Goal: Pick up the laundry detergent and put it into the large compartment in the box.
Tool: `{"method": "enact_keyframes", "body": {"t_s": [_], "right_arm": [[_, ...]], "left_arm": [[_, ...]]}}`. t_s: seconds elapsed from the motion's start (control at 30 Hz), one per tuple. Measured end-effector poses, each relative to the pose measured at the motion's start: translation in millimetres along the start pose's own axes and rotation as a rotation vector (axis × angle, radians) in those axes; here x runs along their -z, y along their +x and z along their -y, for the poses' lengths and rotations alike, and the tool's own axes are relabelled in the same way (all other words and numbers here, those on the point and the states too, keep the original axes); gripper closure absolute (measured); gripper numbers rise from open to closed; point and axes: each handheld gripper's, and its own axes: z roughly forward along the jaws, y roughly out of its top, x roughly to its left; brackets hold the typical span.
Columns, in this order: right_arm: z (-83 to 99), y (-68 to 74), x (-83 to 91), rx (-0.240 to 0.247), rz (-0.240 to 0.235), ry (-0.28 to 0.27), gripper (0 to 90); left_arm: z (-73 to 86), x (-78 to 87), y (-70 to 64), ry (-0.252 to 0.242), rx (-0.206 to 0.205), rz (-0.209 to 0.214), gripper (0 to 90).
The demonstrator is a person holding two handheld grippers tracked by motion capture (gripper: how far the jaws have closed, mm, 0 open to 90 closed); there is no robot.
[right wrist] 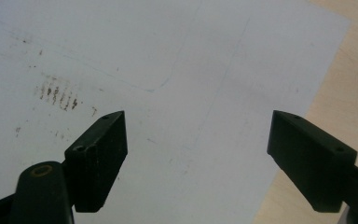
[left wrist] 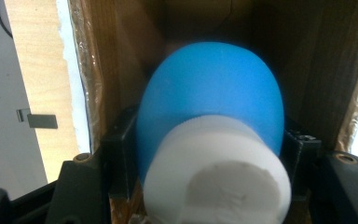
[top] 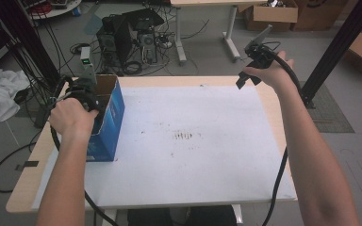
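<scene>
Left gripper [left wrist: 205, 154]: your jaws pinch a blue bottle [left wrist: 209, 102] inside the blue cardboard box [top: 109, 117].
Bottle axis: white cap [left wrist: 216, 172] faces the camera, body probably pointing into the box.
Right gripper [right wrist: 198, 154]: your jaws spread wide above the white mat [right wrist: 168, 70].

Left gripper [left wrist: 209, 154]: black jaws, brass-ringed screws. Right gripper [right wrist: 196, 158]: black wedge jaws, screw holes, brass ring at 8 o'clock. Black cables trail. Forearms bare, unsleeved.

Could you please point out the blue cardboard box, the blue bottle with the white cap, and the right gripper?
Blue cardboard box [top: 114, 109]: high view, on its blue side wall.
Blue bottle with white cap [left wrist: 212, 88]: left gripper view, on its rounded blue body.
Right gripper [right wrist: 196, 156]: right gripper view, midway between its open black fingertips.
</scene>
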Motion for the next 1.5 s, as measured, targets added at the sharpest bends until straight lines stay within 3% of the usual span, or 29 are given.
{"method": "enact_keyframes", "body": {"t_s": [0.93, 1.23, 1.5], "right_arm": [[0.4, 0.1, -2.6, -0.005, -0.003, 0.006, 20.3], [1.5, -0.1, -1.0, -0.006, -0.004, 0.001, 20.2], [2.7, -0.7, 0.7, -0.008, -0.005, -0.002, 20.3]], "left_arm": [[-0.5, 0.4, 2.9, 0.006, -0.001, 0.016, 34.6], [2.3, 15.0, 2.7, -0.009, 0.005, 0.014, 27.2], [7.0, 39.7, -0.4, -0.032, -0.017, -0.009, 21.6]]}}
